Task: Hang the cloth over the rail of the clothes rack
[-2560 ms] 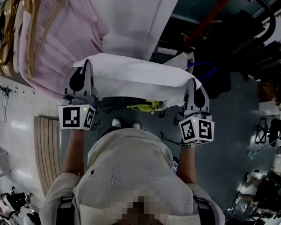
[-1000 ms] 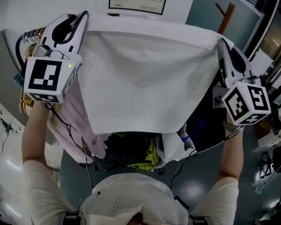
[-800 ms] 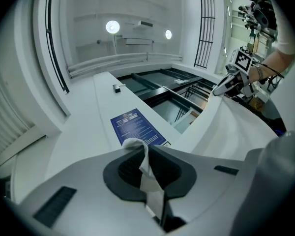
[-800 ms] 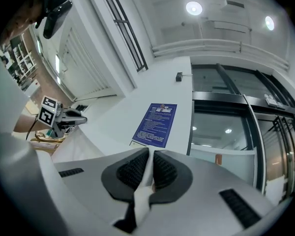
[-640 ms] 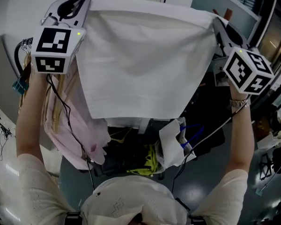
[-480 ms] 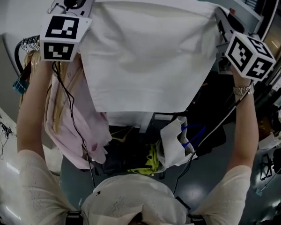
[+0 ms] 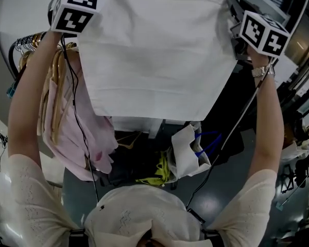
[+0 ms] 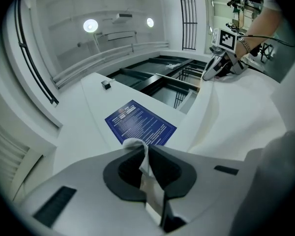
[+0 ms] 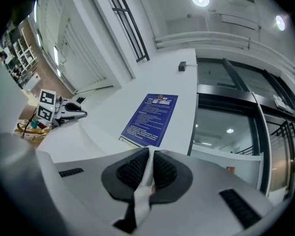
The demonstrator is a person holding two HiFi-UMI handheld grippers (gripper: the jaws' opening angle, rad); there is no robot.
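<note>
A white cloth (image 7: 159, 50) hangs spread out, held up high by its two top corners. My left gripper (image 8: 143, 151) is shut on the left corner, and a tuft of fabric pokes out past its pads. In the head view only its marker cube (image 7: 81, 6) shows, at the top edge. My right gripper (image 9: 151, 155) is shut on the other corner, and it also shows in the head view as my right gripper (image 7: 232, 5). The cloth's top edge (image 8: 211, 87) runs taut between the two grippers. The rack's dark rail (image 7: 14, 50) curves at the far left, below my left arm.
Pink garments (image 7: 67, 117) on wooden hangers (image 7: 54, 71) hang from the rail under my left arm. A white bag with blue handles (image 7: 188, 148) and something yellow (image 7: 162, 171) lie below. A blue notice (image 8: 140, 124) is on the white wall ahead.
Both grippers have lifted the cloth from waist height to overhead. In the last second they rose further, and the left jaws have gone out of the top of the head view.
</note>
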